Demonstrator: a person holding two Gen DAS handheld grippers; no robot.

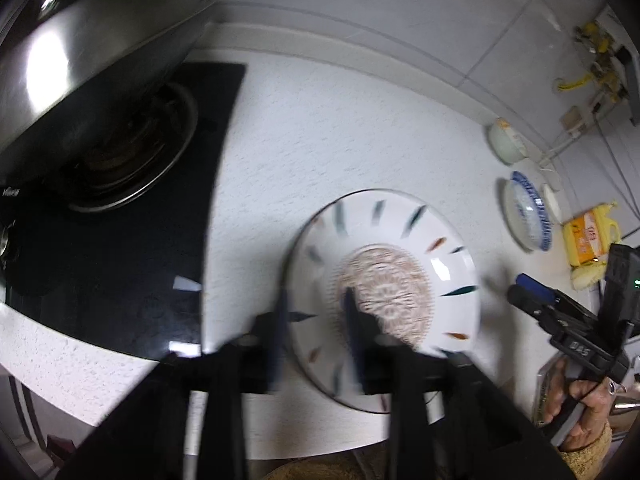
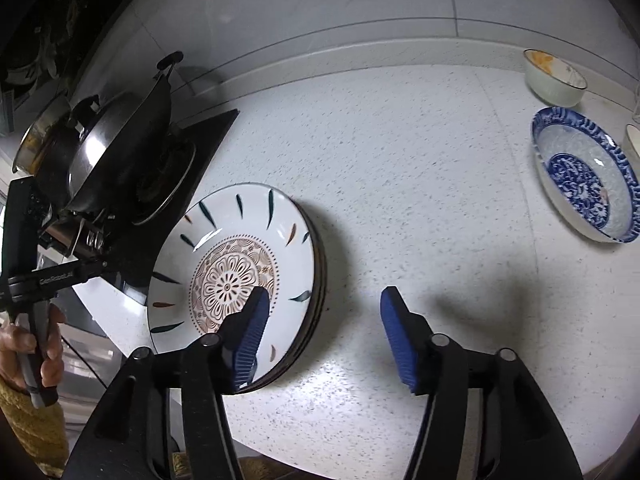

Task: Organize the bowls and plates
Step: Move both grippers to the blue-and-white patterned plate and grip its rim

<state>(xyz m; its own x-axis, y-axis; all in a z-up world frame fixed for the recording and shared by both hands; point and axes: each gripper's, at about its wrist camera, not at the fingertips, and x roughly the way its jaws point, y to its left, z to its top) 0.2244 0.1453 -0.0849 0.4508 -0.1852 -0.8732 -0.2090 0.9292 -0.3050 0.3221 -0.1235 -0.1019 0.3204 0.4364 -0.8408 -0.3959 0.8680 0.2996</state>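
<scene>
A white plate with a brown mandala centre and leaf marks tops a small stack on the speckled counter; it also shows, blurred, in the left wrist view. My left gripper is open, its fingers astride the plate's near-left rim, one over the centre, one outside; whether they touch is unclear. My right gripper is open and empty, its left finger over the plate's right side, its right finger over the counter. A blue-patterned bowl and a pale bowl sit at the far right.
A steel wok with lid sits on the black stove left of the plates. The tiled wall runs along the back. A yellow packet lies at the right. The counter's front edge is close below the stack.
</scene>
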